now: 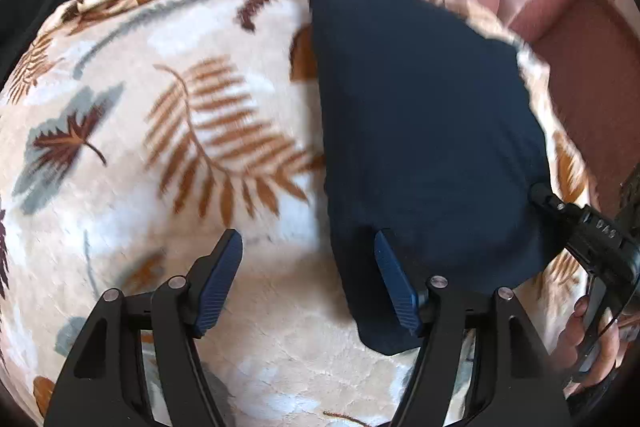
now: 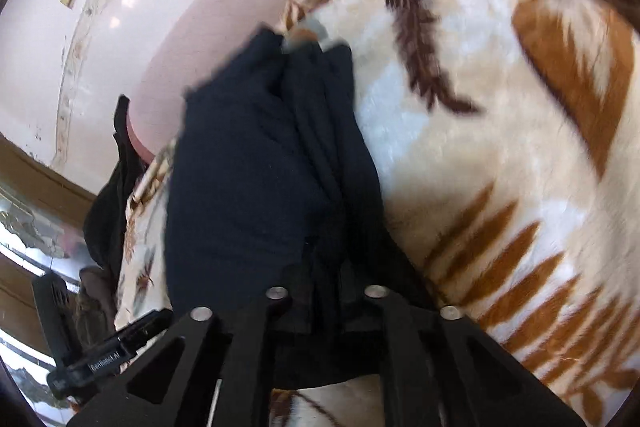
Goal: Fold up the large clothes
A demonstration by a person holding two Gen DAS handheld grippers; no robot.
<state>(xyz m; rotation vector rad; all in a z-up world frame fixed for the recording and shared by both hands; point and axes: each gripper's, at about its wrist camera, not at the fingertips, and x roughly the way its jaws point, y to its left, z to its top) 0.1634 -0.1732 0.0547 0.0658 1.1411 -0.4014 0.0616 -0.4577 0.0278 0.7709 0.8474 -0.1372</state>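
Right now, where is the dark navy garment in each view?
Left wrist: navy garment, centre-right, running from top to the right finger.
Right wrist: navy garment, centre-left, bunched between the gripper's fingers.
Shared landmark: leaf-print blanket under it.

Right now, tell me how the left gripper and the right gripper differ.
The left gripper is open, with nothing pinched; the right gripper is shut on the dark garment. The left gripper's blue pads show plainly; the right gripper's are buried in cloth. Both point down over the leaf-patterned blanket.
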